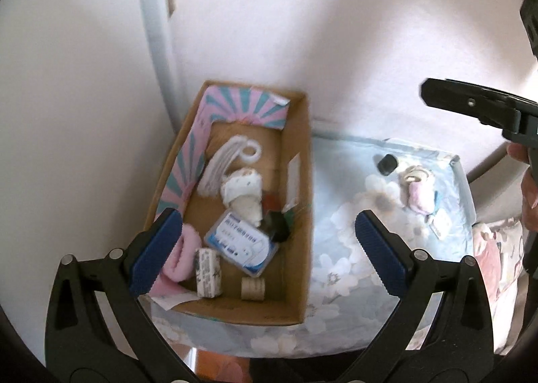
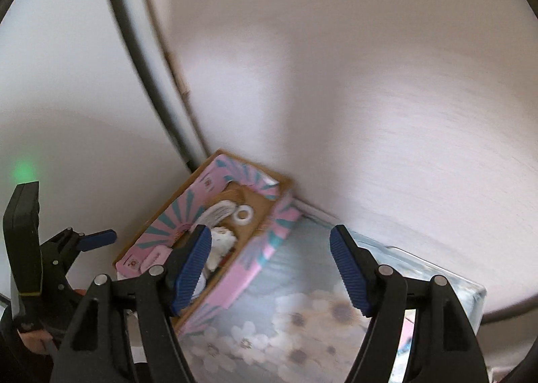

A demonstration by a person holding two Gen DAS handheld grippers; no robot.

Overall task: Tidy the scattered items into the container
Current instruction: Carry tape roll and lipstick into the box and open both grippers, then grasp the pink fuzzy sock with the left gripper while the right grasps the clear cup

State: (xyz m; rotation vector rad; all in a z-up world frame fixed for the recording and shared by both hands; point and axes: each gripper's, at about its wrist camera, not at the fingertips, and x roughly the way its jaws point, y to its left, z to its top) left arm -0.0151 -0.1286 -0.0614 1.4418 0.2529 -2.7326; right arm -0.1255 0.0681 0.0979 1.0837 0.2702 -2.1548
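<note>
Sorting so far: the cardboard box, pink-and-teal patterned outside, sits at the bench's left end against the wall and already holds most of the clutter.
Box contents: a white tape ring, a coiled white cord, a cream soft toy, a clear plastic card case, a pink fuzzy item, a small printed white box and a tan roll.
Items left out: a small black object and a pink-and-cream plush keyring with tags, lying near each other on the floral cloth towards the bench's far right end, well apart from the box.
Left claw: spread wide and empty, hovering above the box's right wall.
Right claw: also wide apart with nothing between the pads, raised above the bench beside the box; neither leftover shows in its view.
Risk, grasp: the plush is soft and trails loose tags, so a pinch on a tag alone would probably let it swing or slip.
Risk, black object: it looks small and low, so the pads may skid off it or snag the cloth.
Risk, collision: both claws hang close together near the box and could knock each other or its wall.
Writing: blue print on the card case and dark print on the small white box, both too blurred to read; no brand legible.
</note>
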